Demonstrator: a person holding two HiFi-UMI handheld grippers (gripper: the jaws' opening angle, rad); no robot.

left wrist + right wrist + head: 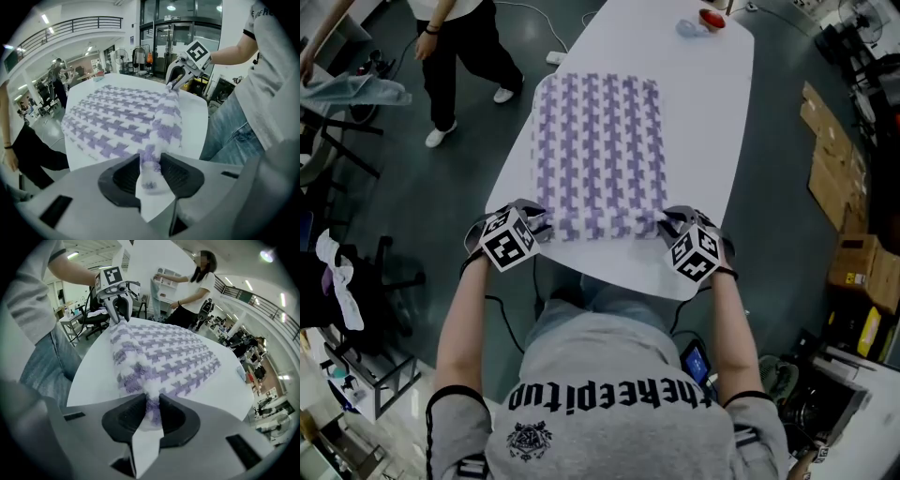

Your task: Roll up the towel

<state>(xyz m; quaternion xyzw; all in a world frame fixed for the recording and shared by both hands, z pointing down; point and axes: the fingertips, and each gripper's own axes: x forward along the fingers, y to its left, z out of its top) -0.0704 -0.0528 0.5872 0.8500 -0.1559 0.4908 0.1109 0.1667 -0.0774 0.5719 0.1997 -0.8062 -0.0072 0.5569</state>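
Progress on the roll is slight. The purple-and-white houndstooth towel (598, 141) lies spread flat on the white table (712, 122), its long side running from the person's edge toward 12 o'clock in the head view. Only the strip at its 6 o'clock end is gathered into a low, loose fold or first turn, lying across the towel's width near the table's edge. Everything beyond that strip is flat and unrolled.

The left gripper (534, 223) sits at the 7 o'clock corner of the towel and the right gripper (670, 225) at the 5 o'clock corner, one at each end of the gathered strip. The left gripper view shows its claw pinching a bunch of that towel edge, with the cloth standing up between the two dark pads. The right gripper view shows the same, its claw pressed onto a thicker wad of the fold. Each gripper view also shows the other gripper at the far end of the strip, holding the opposite corner.

By the look of it, nearly the whole job remains: the gathered edge has to be turned over again and again toward 12 o'clock until the flat length is taken up. A small red-topped object (711, 17) sits at the table's far end, at about 1 o'clock, well apart from the towel.
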